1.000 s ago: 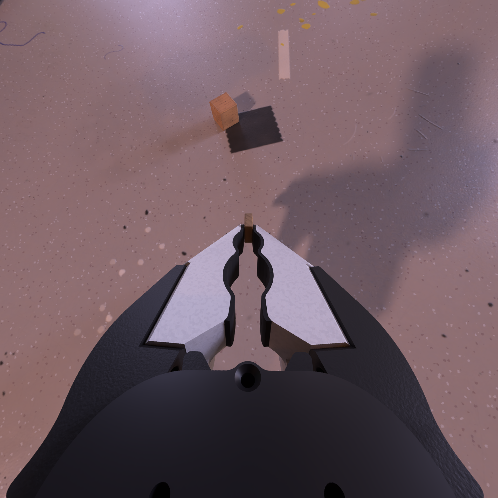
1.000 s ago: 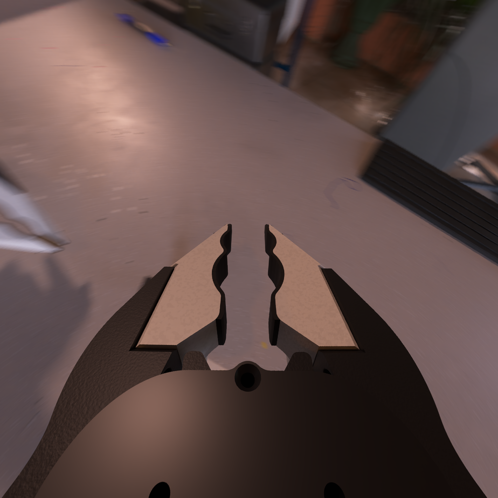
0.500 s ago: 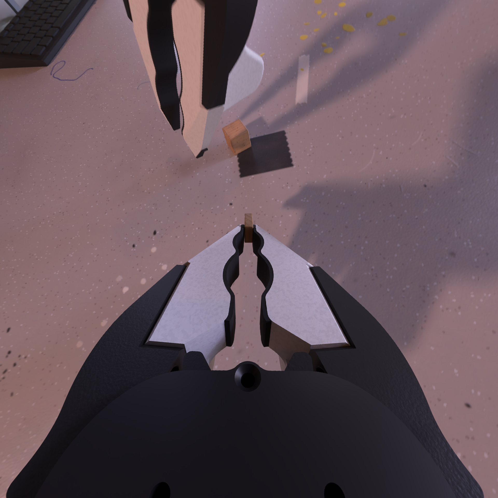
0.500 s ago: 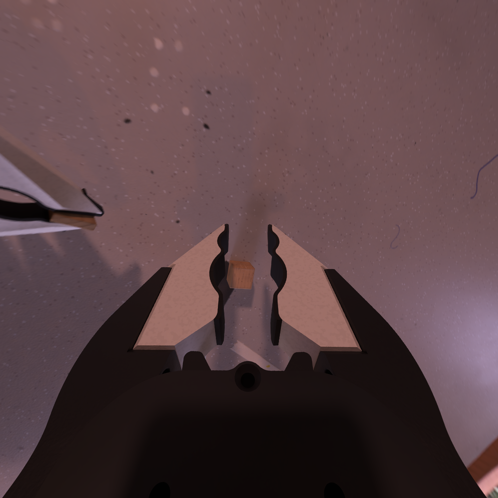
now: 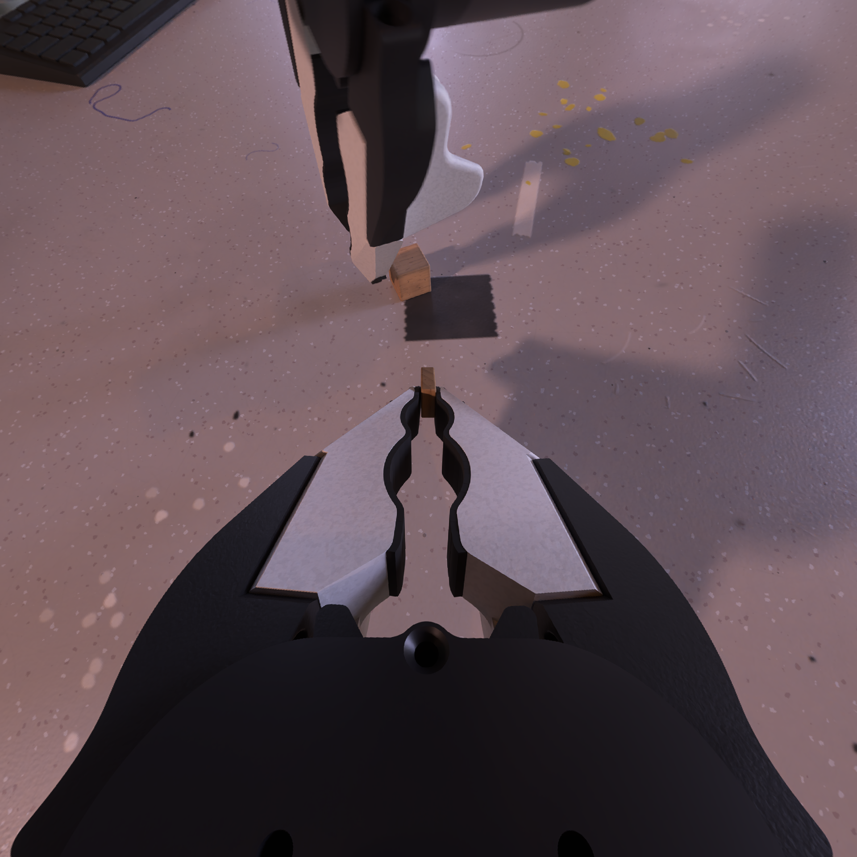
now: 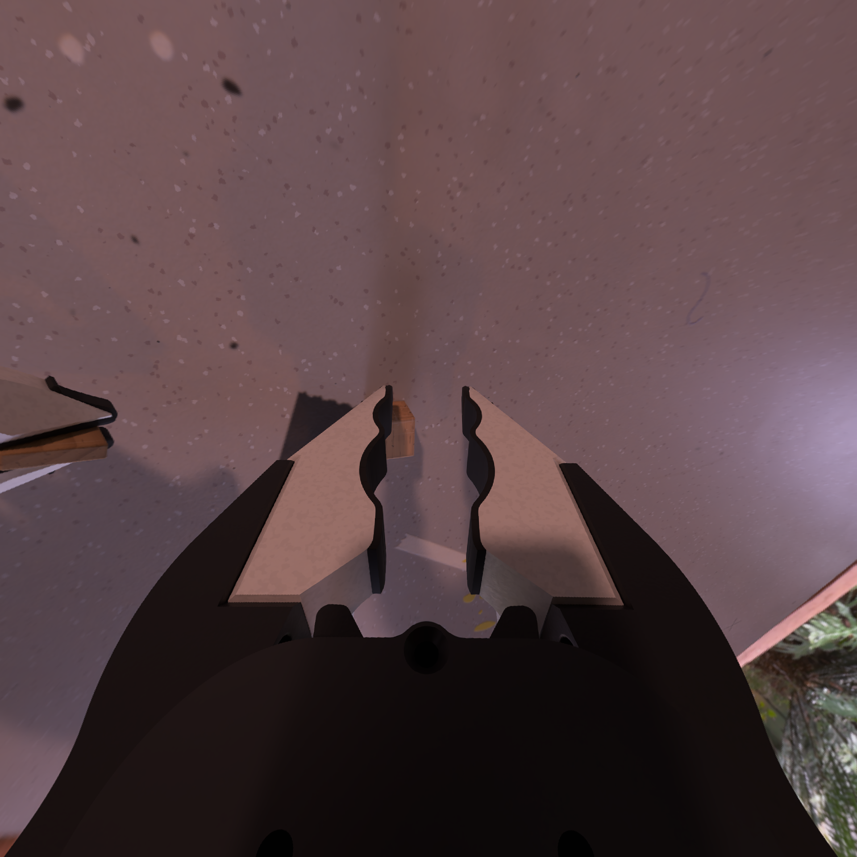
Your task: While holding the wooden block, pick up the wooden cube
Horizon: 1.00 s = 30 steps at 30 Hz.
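My left gripper [image 5: 427,393] is shut on a thin wooden block [image 5: 427,389], which pokes out past the fingertips and is held above the table. The small wooden cube [image 5: 411,278] sits on the speckled table ahead of it. My right gripper [image 6: 426,389] is open and points down over the cube [image 6: 402,431]. The cube lies between the jaws, close against the left finger and partly hidden by it. In the left wrist view one of the right gripper's fingers [image 5: 371,259] stands beside the cube. The left gripper [image 6: 69,412] with the block [image 6: 55,449] shows at the far left.
A black keyboard [image 5: 69,41] lies at the far left. A strip of pale tape [image 5: 528,199] and yellow spots [image 5: 603,132] lie beyond the cube. A dark square patch [image 5: 450,315] sits just in front of it. A table edge with greenery [image 6: 811,695] is at the right.
My right gripper swung from looking across the table to pointing down, then lowered around the cube. The cube now sits nearer its fingertips, against the left finger. The left gripper keeps holding the block.
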Available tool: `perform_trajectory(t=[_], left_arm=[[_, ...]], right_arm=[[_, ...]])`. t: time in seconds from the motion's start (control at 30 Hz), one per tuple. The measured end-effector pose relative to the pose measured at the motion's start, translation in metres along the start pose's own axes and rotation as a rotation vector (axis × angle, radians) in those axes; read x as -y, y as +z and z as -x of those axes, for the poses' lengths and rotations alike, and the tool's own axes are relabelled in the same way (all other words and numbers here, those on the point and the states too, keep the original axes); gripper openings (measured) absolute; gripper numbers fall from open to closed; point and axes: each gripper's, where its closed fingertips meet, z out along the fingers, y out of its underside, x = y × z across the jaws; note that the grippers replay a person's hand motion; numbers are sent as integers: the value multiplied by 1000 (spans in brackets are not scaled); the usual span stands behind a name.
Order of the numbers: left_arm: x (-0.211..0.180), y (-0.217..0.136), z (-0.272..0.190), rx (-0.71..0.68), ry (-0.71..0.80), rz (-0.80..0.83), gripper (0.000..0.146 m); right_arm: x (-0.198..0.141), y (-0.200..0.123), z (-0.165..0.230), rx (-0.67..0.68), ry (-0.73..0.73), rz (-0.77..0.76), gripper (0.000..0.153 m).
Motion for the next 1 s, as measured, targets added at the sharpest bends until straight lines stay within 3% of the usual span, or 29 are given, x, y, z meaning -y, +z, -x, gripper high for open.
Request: perform_trajectory(t=[0.17,0.43,0.5,0.6,0.73,1.0], left_arm=[[1,2,1,22,6,18,5],[0,2,1,50,23,25,5],[0,2,0,54,29,26,5],[0,2,0,50,30,27,5],[0,2,0,43,27,26,5],[1,3,0,47,25,30,5]], right_arm=[[0,1,5,127,23,149,39],[-16,8,8,164,121,309,25],[-14,9,12,179,122,303,24],[-6,7,29,327,98,245,14],[-6,9,24,305,79,238,4],[-12,-3,12,246,57,257,38]])
